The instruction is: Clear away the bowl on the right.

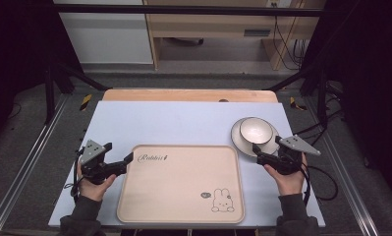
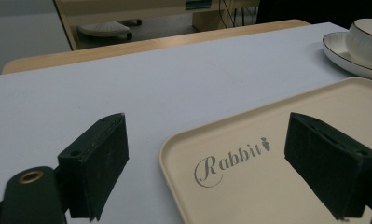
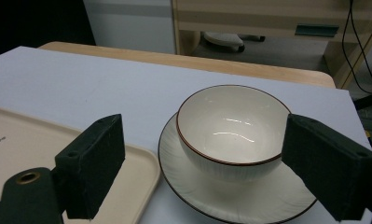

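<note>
A beige tray (image 1: 181, 184) with "Rabbit" lettering and a bunny drawing lies at the table's front centre. A white bowl (image 1: 255, 130) with a dark rim stands on a white plate (image 1: 238, 140) to the tray's far right. My left gripper (image 1: 128, 158) is open at the tray's far left corner, its jaws astride the tray's rim (image 2: 172, 144). My right gripper (image 1: 256, 149) is open just in front of the plate, aimed at the bowl (image 3: 232, 128) on its plate (image 3: 239, 198); its jaws hold nothing.
A pale blue mat (image 1: 174, 120) covers the wooden table (image 1: 188, 94). Black frame posts (image 1: 51, 83) rise at both sides. A wooden desk (image 1: 223, 24) and cables (image 1: 287, 39) stand beyond the far edge.
</note>
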`<state>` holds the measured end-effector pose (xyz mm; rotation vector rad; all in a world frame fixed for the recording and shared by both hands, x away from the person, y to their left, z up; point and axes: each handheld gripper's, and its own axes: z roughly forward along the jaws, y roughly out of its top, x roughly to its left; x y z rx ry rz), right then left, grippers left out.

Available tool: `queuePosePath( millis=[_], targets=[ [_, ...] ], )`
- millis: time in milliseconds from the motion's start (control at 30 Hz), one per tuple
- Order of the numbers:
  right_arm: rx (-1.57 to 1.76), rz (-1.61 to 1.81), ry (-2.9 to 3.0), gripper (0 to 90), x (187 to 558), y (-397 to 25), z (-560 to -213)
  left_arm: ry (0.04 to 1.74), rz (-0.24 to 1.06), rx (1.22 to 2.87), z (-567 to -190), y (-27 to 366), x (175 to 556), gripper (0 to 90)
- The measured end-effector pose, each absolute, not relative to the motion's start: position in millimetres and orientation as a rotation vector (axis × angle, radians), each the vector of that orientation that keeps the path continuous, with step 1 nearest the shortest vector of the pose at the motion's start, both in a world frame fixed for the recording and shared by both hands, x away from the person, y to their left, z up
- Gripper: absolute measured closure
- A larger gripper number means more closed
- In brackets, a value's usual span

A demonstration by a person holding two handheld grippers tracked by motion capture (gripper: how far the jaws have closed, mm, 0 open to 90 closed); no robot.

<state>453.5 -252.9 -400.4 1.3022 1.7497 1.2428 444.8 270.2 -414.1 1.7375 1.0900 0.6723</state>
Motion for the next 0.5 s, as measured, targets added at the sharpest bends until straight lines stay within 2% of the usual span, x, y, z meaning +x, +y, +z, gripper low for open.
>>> queuePosePath(
  millis=[500],
  targets=[
    [1.338, 1.213, 1.735, 17.1, 468.3, -259.4, -397.7, 1.093, 0.671, 1.741, -415.7, 270.9, 446.4, 13.0]
  ],
)
